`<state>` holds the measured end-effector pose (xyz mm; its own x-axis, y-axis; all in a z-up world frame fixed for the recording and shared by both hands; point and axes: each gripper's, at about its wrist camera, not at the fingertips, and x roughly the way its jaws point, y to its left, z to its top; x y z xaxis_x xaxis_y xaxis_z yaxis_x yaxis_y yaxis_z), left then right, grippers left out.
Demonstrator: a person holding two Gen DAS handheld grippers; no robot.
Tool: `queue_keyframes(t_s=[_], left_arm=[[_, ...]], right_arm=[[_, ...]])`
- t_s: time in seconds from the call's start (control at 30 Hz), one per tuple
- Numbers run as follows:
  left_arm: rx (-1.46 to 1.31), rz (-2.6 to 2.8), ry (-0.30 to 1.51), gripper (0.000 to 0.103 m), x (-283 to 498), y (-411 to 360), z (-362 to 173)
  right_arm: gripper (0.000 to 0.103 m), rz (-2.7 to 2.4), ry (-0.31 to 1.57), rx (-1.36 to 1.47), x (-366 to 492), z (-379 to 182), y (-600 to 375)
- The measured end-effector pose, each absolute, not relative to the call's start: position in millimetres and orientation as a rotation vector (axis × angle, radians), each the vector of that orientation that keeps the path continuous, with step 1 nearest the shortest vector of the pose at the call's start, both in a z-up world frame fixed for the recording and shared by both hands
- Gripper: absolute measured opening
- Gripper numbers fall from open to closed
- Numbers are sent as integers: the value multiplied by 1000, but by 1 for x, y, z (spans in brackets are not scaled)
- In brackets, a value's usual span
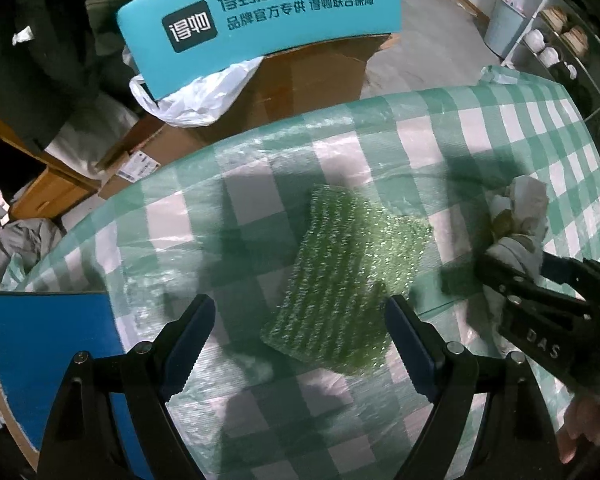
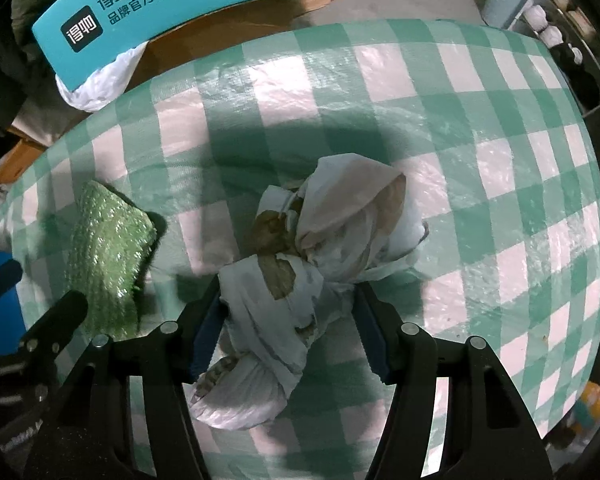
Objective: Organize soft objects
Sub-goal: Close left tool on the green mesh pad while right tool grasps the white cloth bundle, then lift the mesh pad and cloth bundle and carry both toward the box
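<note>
A green, glittery scrubbing cloth (image 1: 348,272) lies flat on the green-and-white checked table (image 1: 480,128). My left gripper (image 1: 300,304) hangs just above its near end, pointing down, jaws wide open and empty. To the right lies a crumpled white cloth bundle with brown stains (image 2: 340,216). My right gripper (image 2: 288,286) straddles the bundle's near part. Its left pad touches the fabric and a thin gap shows at the right pad. From the left wrist view the right gripper (image 1: 516,260) stands over that white bundle (image 1: 524,208). The green cloth (image 2: 104,248) sits left of it.
A teal printed box (image 1: 260,4) rests on a cardboard carton (image 1: 300,92) with a white plastic bag (image 1: 196,96) beyond the table's far edge. A blue panel (image 1: 40,360) lies at the table's left edge. A hand (image 1: 588,420) holds the right gripper. Shelves (image 1: 548,40) stand far right.
</note>
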<state>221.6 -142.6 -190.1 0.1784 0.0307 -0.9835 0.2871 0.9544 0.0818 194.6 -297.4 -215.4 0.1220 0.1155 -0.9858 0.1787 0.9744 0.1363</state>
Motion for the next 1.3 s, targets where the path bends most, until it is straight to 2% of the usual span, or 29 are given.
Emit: queue_keyframes(t_s=[0.03, 0.13, 0.53, 0.57, 0.67, 0.73, 0.8, 0.9, 1.3], left_arm=[[269, -184, 1386, 88, 223, -144, -192], [259, -180, 1393, 88, 226, -148, -197], [283, -178, 1385, 88, 226, -159, -211], [281, -183, 1380, 84, 225, -159, -210], [262, -218, 1390, 61, 221, -160, -210], [252, -235, 1387, 49, 217, -161, -209], [255, -255, 1386, 29, 214, -164, -208], [275, -266, 1383, 16, 209, -168, -206], [274, -270, 1332, 14, 191, -155, -175]], right_arm=[[49, -46, 1447, 235, 192, -215, -299], [45, -47, 1435, 219, 185, -213, -304], [43, -34, 1410, 193, 172, -206, -310], [43, -36, 1409, 187, 175, -208, -308], [43, -38, 1403, 185, 174, -206, -308], [44, -37, 1400, 188, 174, -205, -309], [44, -35, 1397, 185, 174, -203, -309], [44, -30, 1390, 171, 172, -198, -307], [43, 14, 1361, 116, 161, -172, -299]])
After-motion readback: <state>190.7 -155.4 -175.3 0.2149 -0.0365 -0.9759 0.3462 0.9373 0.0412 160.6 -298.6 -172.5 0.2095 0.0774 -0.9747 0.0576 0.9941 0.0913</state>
